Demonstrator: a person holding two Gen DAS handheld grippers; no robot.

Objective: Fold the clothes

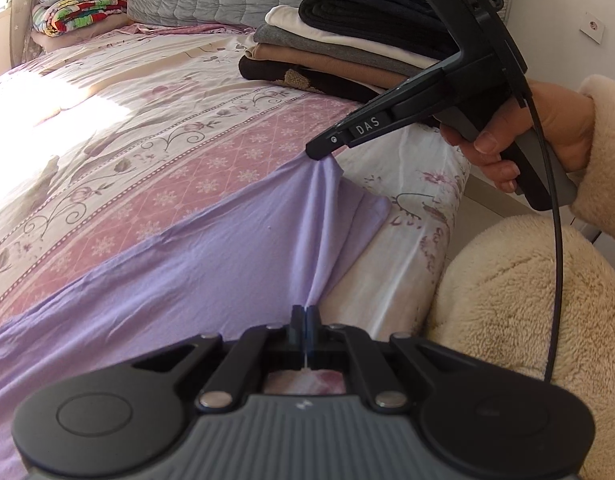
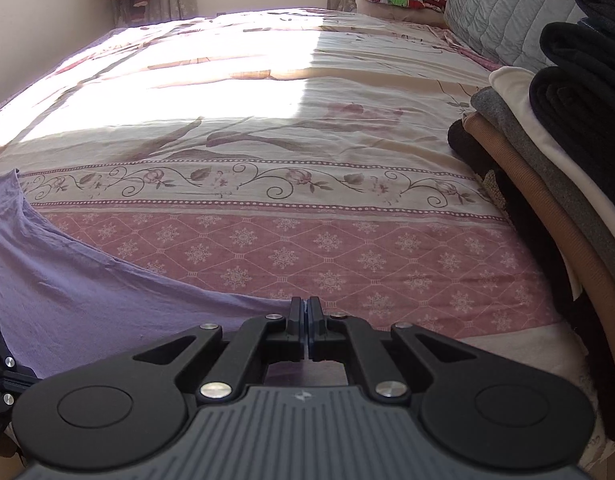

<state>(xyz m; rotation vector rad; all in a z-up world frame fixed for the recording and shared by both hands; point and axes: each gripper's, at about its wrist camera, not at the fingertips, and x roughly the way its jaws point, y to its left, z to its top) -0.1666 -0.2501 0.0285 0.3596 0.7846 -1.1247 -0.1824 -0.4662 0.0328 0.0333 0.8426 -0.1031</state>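
Our left gripper (image 1: 306, 312) is clenched on a pinch of the lavender garment (image 1: 167, 264) at the lower middle of its own view, a thin ridge of cloth rising from between the closed fingers. Our right gripper (image 2: 306, 306) is likewise clamped on the same garment: in the left wrist view its tip sits right of centre, biting a gathered corner, with taut pleats running down from it to the left gripper. The garment spreads from there toward the lower left of both frames, lying on the floral bedsheet (image 2: 307, 240) along the near side of the bed.

We judge the main risk to be the thin bites. Each holds only a small tuck, so a quick lift or uneven pull could slip the cloth from one pair of fingers and drop that end. Pulling the two grips apart too hard would bunch the fabric into a rope, not a flat fold. Part of the garment drapes over the bed's near edge at centre right of the left view, so slack there could slide toward the floor.

The stack of folded clothes (image 1: 347, 40) rises at the upper right of the left view, just behind the right gripper; a swing that way could knock it. The sunlit middle of the sheet, centre and upper left, offers open room for laying the fold.
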